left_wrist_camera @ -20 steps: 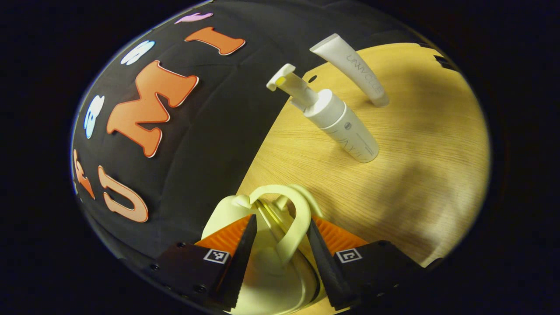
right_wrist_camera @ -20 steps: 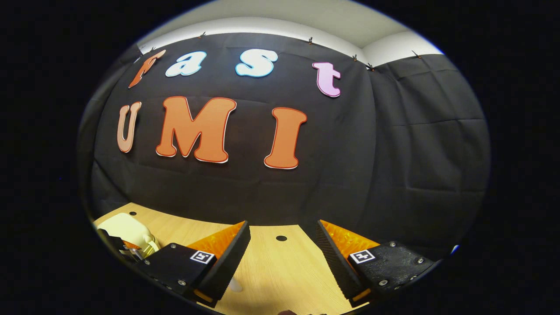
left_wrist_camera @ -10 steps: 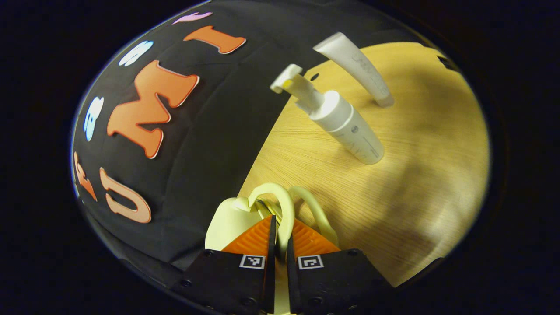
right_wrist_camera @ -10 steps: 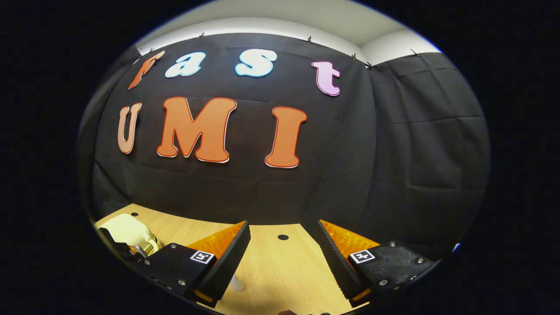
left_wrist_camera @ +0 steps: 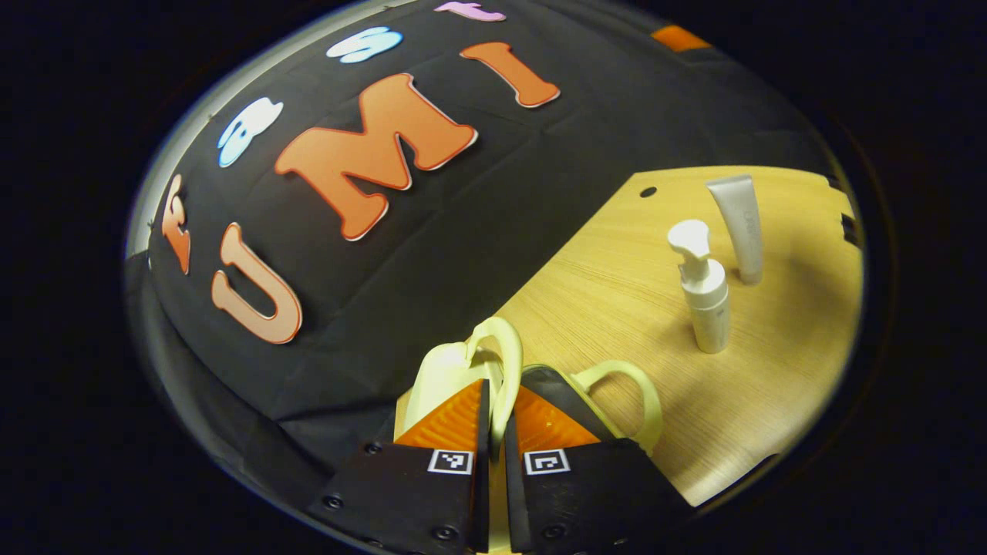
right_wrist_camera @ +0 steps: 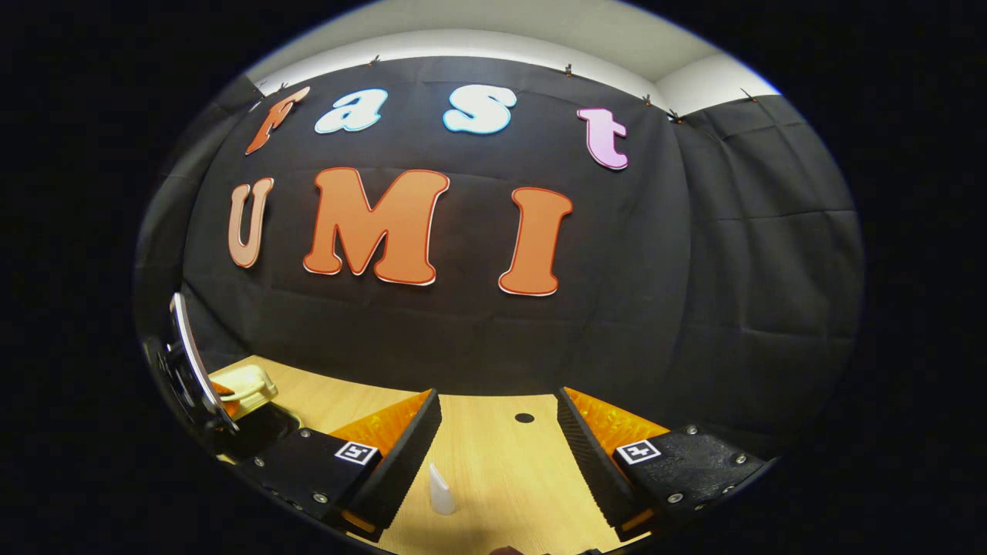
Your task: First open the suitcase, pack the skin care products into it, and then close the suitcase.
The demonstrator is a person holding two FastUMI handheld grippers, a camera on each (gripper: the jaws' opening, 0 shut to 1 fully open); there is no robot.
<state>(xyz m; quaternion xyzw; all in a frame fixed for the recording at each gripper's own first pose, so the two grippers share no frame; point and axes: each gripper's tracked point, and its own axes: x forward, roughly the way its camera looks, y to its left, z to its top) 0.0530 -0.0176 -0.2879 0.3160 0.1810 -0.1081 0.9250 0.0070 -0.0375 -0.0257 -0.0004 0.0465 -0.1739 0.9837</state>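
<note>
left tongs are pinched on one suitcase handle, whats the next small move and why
Probably keep lifting that handle up and back: the left tongs are shut on it, the suitcase shows only a dark gap, and the pump bottle and tube wait on the table.

The pale yellow suitcase point(left_wrist_camera: 443, 378) stood partly open; beyond it on the table stood a white pump bottle point(left_wrist_camera: 705, 289) and, just behind, a white tube point(left_wrist_camera: 740, 223)
</note>
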